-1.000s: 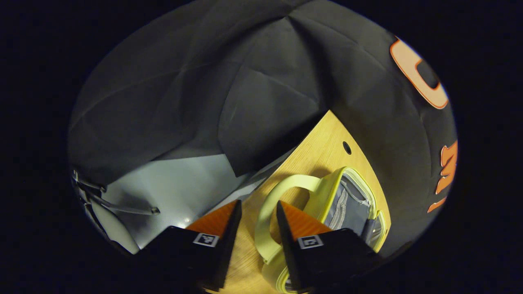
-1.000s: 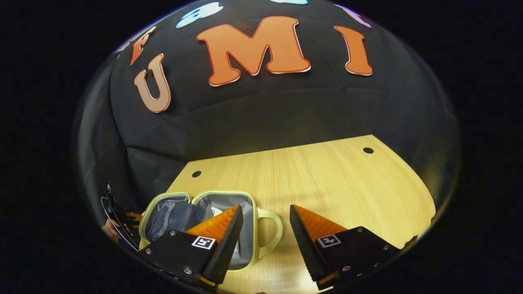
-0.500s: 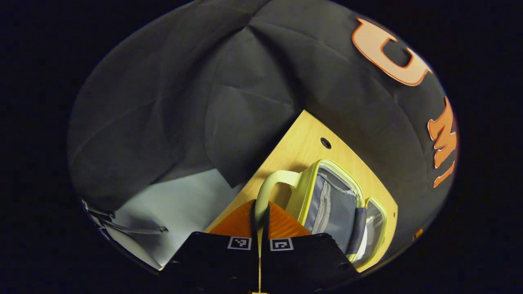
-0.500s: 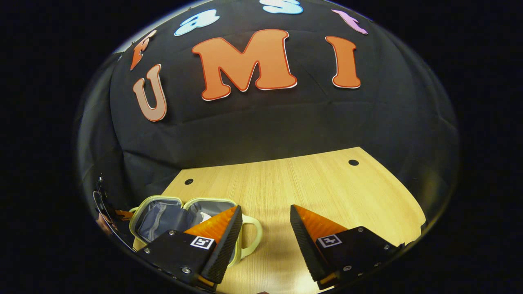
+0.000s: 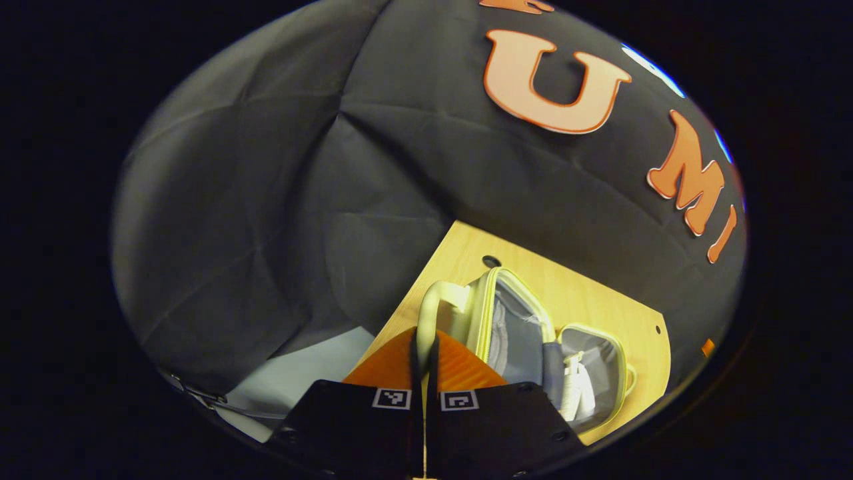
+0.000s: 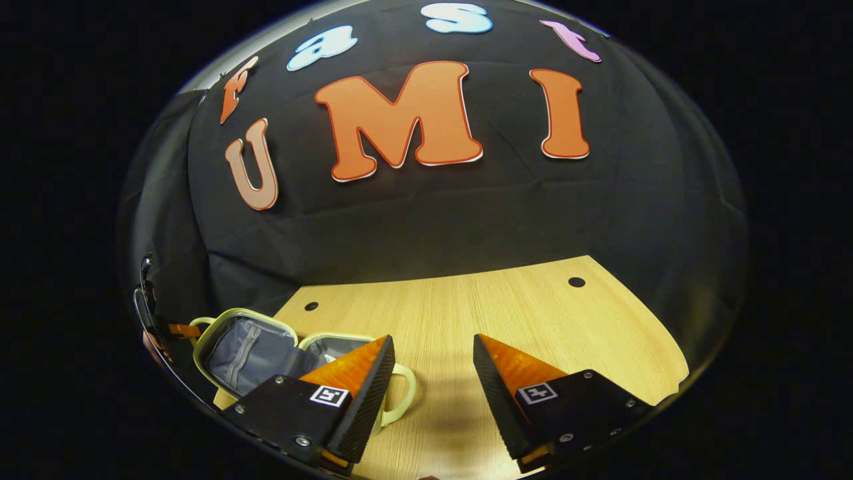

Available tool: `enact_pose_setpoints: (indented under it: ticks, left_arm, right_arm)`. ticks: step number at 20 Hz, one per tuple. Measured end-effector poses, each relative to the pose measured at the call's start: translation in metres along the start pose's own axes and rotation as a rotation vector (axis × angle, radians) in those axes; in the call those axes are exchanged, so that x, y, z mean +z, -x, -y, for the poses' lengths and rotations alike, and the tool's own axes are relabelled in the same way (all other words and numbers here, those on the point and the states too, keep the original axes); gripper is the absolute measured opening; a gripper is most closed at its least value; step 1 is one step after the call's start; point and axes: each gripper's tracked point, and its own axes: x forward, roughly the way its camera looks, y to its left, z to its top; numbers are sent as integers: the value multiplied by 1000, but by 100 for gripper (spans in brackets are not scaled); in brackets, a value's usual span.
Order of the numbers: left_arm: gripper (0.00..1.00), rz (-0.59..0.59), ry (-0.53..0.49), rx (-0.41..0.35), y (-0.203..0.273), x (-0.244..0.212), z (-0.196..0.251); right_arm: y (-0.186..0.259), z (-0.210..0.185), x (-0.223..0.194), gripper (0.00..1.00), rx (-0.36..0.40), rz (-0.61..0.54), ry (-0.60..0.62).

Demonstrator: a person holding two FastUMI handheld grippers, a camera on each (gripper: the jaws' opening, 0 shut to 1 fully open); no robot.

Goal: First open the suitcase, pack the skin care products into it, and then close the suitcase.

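Left gripper: my jaws are pinched tight on the suitcase handle.
Right gripper: my jaws gape wide, holding nothing, above the wooden table.
Suitcase: open on the table, lid half raised, white skin care products inside.

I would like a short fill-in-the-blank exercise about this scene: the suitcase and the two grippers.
1. The left gripper is shut on the suitcase's ____.
2. The suitcase lies ____ on the wooden table, its grey lining showing.
3. The right gripper has its fingers ____ and holds nothing.
4. A white item lies ____ the suitcase.

Missing words: handle; open; open; inside
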Motion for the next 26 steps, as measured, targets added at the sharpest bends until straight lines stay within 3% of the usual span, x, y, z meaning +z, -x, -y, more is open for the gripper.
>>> enact_pose_setpoints:
  ticks: [12, 26]
  left_arm:
    - [0, 147, -245, -106, 81, 39, 148]
    - [2, 136, -350, -318, 119, -7, 312]
  right_arm:
    - [10, 20, 15, 79, 48, 59, 29]
    - [17, 67, 15, 79, 58, 63, -33]
